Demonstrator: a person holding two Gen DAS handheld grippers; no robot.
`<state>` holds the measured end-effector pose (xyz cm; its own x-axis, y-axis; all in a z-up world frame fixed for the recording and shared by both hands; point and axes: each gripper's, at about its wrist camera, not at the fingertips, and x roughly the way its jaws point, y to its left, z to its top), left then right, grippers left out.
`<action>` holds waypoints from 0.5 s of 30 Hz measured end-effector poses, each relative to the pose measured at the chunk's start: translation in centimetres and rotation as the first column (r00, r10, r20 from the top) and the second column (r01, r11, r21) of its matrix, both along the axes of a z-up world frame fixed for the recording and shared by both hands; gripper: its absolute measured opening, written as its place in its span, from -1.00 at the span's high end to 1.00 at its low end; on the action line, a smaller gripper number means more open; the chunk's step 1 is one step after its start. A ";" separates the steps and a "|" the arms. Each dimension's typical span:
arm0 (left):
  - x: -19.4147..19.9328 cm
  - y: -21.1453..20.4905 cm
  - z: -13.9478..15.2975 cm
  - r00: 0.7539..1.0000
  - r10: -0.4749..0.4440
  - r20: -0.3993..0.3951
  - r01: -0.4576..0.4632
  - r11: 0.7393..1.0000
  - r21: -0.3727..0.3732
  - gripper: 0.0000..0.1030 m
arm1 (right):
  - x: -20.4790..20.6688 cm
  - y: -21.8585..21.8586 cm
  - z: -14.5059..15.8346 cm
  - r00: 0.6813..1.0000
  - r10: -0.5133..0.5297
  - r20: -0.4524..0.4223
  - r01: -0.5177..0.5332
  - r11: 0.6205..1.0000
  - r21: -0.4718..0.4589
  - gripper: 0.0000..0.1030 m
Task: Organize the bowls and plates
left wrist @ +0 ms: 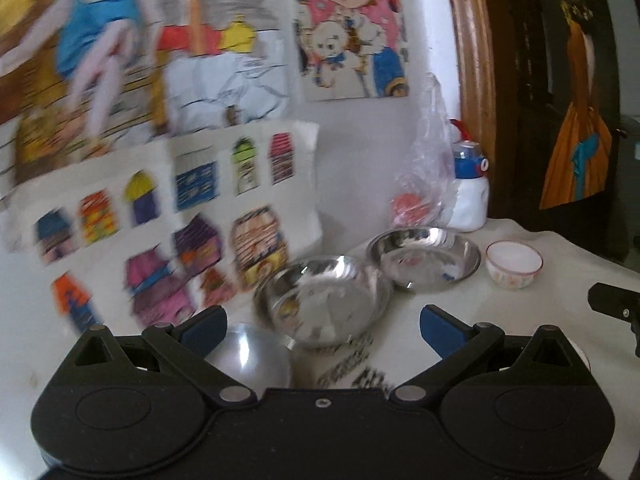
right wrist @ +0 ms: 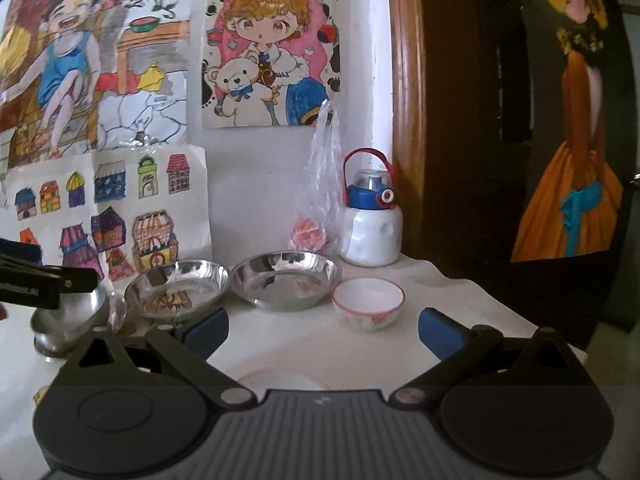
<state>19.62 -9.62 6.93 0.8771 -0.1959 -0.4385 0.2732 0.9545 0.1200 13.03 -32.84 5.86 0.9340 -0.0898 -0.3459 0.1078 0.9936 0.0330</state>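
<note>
Both jaws stand spread wide, gripping nothing, over our white-clothed table.

From the left we see our left gripper low over the cloth, its blue pads apart, with a steel bowl turned upside down just under its left finger; in the right wrist view that same bowl sits at the table's left edge. Next comes the near steel plate, then the far steel plate just beside it, then a small white ceramic bowl with a pink rim, standing apart to the right. Our right gripper hovers before them, another pink-rimmed dish partly hidden beneath it. Behind stand a clear plastic bag and a white bottle with a blue lid. Children's drawings cover the white wall; a wooden door frame closes the right.
</note>
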 end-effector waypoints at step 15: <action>16.5 -6.8 -0.7 0.975 -0.167 -0.148 0.170 0.985 0.008 -0.99 | 14.4 -4.9 1.3 0.979 0.144 -0.146 -0.152 0.987 -0.046 -1.00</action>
<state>36.15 -16.42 6.25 0.7585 -0.3252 -0.5647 0.4459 0.8910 0.0859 27.44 -37.73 7.18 0.8800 0.0222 -0.4745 -0.0407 0.9988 -0.0288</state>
